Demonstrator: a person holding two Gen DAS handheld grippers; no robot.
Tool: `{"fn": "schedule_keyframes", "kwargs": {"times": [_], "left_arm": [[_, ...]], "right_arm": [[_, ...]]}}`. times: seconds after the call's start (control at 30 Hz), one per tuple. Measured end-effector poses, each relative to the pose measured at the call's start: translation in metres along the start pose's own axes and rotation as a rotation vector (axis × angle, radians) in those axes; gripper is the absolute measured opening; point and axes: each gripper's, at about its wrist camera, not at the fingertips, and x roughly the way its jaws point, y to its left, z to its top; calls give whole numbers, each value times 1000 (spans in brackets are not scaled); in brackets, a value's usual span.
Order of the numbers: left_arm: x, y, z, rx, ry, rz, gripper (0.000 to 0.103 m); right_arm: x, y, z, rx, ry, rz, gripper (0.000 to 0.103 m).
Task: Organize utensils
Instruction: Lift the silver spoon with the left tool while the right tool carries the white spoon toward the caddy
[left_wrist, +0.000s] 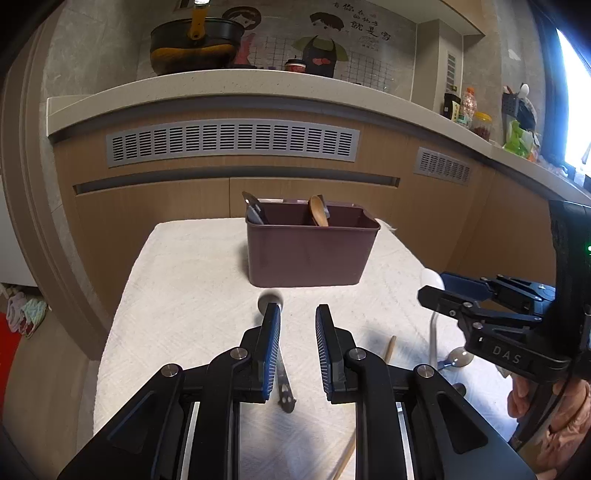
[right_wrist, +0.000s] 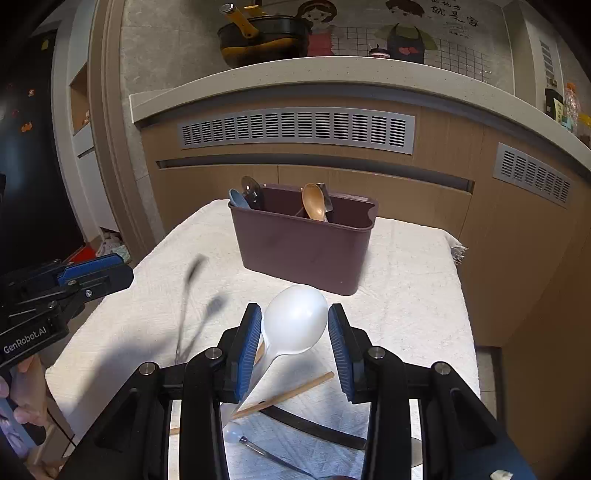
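Note:
A brown utensil bin (left_wrist: 310, 254) (right_wrist: 301, 240) stands at the far end of the white cloth, with a wooden spoon (left_wrist: 318, 210) (right_wrist: 314, 201) and a few other utensils inside. My left gripper (left_wrist: 297, 349) is open and empty above a metal spoon (left_wrist: 275, 332). My right gripper (right_wrist: 294, 345) is open, its fingers either side of a white rice spoon (right_wrist: 293, 325) lying on the cloth; it also shows at the right in the left wrist view (left_wrist: 439, 295). A wooden chopstick (right_wrist: 288, 395) (left_wrist: 389, 349) lies under it.
The cloth-covered table (left_wrist: 192, 280) (right_wrist: 406, 280) ends in drops left and right. A cabinet and counter (left_wrist: 229, 92) stand behind. Blurred dark utensils (right_wrist: 192, 291) lie left of the rice spoon. A clear-headed spoon (right_wrist: 236, 434) and a dark curved handle (right_wrist: 314, 424) lie near me.

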Motion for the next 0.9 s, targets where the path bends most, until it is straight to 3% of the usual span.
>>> {"fn": "schedule_keyframes", "kwargs": {"times": [0.1, 0.23, 0.37, 0.43, 0.57, 0.8, 0.9], "left_arm": [[14, 8, -3, -15, 57, -7, 21], [54, 15, -11, -18, 196, -13, 23], [105, 36, -4, -77, 313, 29, 24], [120, 47, 0, -112, 328, 75, 26], [145, 56, 4, -116, 355, 144, 52], [180, 51, -6, -93, 410, 202, 52], [181, 48, -10, -64, 364, 223, 49]], "right_arm": [[2, -5, -3, -2, 13, -15, 34], [10, -8, -9, -24, 39, -46, 34], [24, -11, -17, -62, 74, -60, 34], [33, -13, -21, -80, 92, -71, 34], [53, -18, -27, -93, 131, -76, 34], [95, -10, -24, -206, 159, -51, 35], [104, -10, -22, -220, 184, -17, 43]]}}
